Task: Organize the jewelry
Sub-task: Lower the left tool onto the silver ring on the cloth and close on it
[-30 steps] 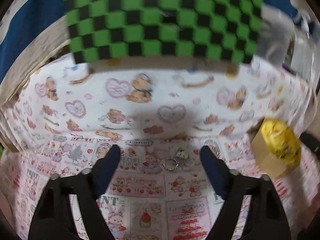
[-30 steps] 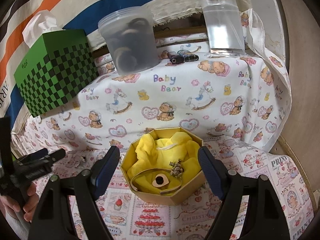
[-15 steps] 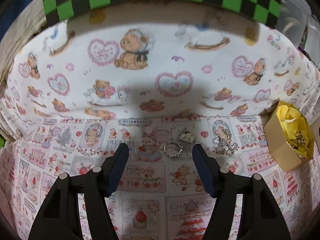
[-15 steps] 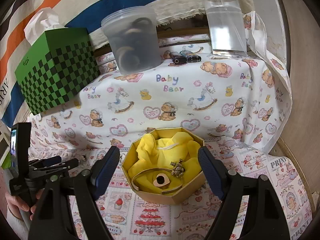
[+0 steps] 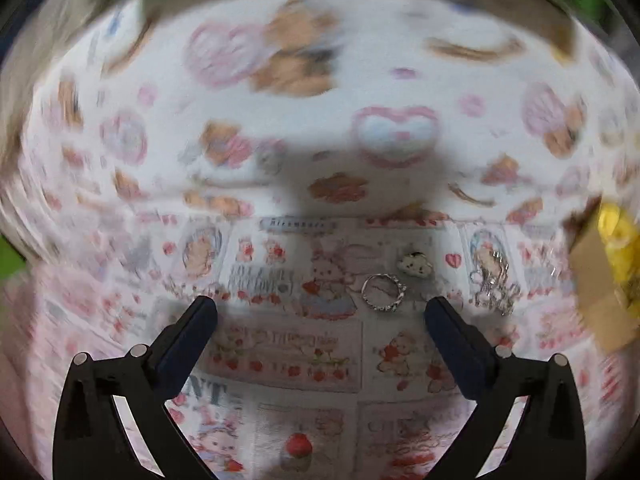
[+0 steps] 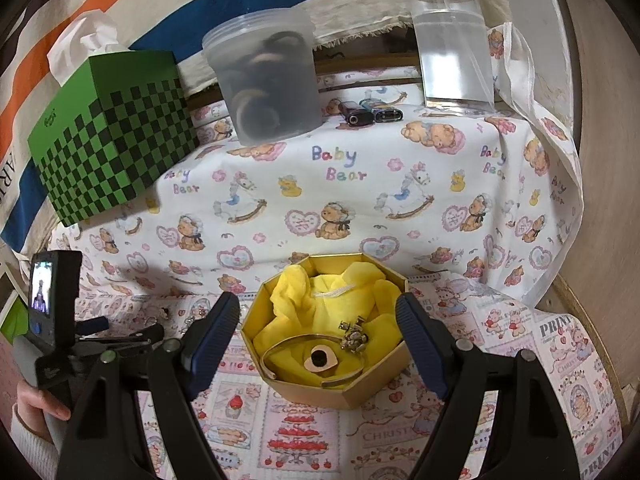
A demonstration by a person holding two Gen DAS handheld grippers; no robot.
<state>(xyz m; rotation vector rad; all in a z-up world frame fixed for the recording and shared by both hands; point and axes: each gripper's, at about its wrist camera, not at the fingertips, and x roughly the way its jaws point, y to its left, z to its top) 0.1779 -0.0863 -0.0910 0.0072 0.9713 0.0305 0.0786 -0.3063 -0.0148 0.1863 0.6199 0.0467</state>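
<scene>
The job looks partly done. The gold eight-sided box with soft yellow cloth inside already holds a thin gold bangle, a small round brown-and-black piece and a little bunch of metal charms. Three things are still out on the teddy-bear printed cloth: a thin silver ring, a tiny white-and-black charm just behind it, and a sparkly silver chain piece a bit to the right.

The left gripper is low over the cloth with its jaws wide apart and nothing between them. The ring lies near the right fingertip, so it looks like the next thing to pick up. This view is blurry, so small details are hard to tell.

The right gripper waits in front of the box with its jaws wide apart, one on each side, holding nothing.

Farther back are a green-and-black checkered tissue box, a cloudy plastic tub of hair ties, a clear spray bottle and two small lighters. All of them are well away. Nothing blocks the ring, but the charm sits very close to it and could get bumped
</scene>
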